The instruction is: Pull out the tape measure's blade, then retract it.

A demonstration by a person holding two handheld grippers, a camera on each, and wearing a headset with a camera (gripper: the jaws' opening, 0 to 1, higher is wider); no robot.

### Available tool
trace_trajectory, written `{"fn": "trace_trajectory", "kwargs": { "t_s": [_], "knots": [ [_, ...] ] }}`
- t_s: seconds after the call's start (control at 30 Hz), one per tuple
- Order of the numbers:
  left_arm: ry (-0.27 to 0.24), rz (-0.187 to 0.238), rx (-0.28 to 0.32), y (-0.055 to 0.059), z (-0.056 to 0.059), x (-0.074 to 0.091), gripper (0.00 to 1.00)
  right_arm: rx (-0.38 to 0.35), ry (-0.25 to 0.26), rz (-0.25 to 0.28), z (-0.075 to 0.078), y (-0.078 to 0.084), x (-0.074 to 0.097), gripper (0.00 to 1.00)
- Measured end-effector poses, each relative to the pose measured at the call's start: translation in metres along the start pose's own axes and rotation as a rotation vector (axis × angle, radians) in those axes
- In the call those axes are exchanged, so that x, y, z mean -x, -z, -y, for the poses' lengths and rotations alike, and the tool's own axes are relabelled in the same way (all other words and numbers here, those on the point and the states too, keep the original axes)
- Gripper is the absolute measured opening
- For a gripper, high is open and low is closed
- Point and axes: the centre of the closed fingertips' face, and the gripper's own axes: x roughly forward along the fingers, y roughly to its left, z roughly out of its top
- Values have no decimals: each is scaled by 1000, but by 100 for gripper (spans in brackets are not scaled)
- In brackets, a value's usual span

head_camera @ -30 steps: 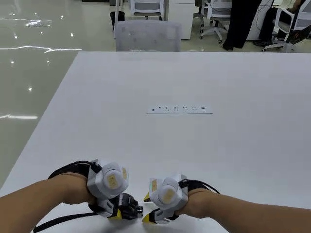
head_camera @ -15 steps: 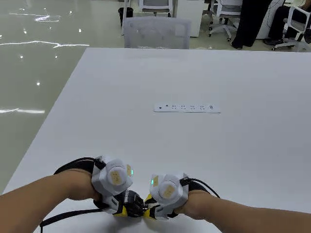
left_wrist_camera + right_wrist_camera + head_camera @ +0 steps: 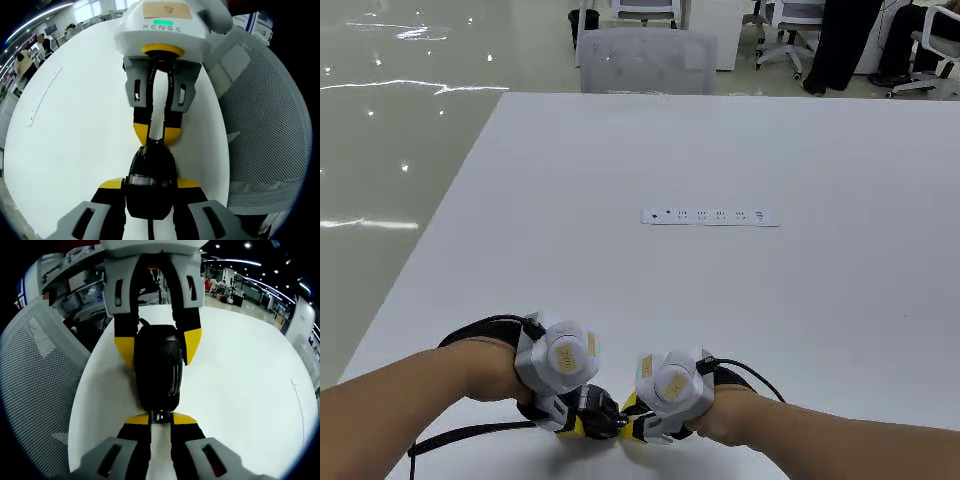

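Observation:
The black tape measure (image 3: pixel 150 172) sits low over the white table (image 3: pixel 620 160) at its near edge, with my left gripper (image 3: pixel 150 184) shut on its case. From the opposite side my right gripper (image 3: pixel 160 419) is shut on the blade tip (image 3: pixel 159 415), which lies right against the case (image 3: pixel 157 367). No length of blade shows between the two. In the head view the left gripper (image 3: pixel 582 420) and the right gripper (image 3: pixel 630 425) meet tip to tip around the tape measure (image 3: pixel 601 410).
A white power strip (image 3: pixel 710 216) lies flat mid-table. A grey mesh chair (image 3: pixel 648 62) stands at the far edge, and another mesh chair (image 3: pixel 265 125) is just off the near edge beside the grippers. Office chairs and a person stand far back.
The two grippers have drawn closer together until their tips meet at the tape measure. The right gripper's jaws have narrowed onto the blade tip. The head camera has tilted slightly.

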Motion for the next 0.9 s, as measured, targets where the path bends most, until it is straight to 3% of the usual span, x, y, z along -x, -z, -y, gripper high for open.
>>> {"fn": "trace_trajectory", "kwargs": {
  "t_s": [0.37, 0.9],
  "knots": [
    [-4, 16, 12, 0, -1, 0, 33, 5, -6, -5, 0, 7, 6, 12],
    [-5, 4, 7, 1, -2, 1, 33, -3, -2, -20, 2, 17, 15, 12]
  ]
}}
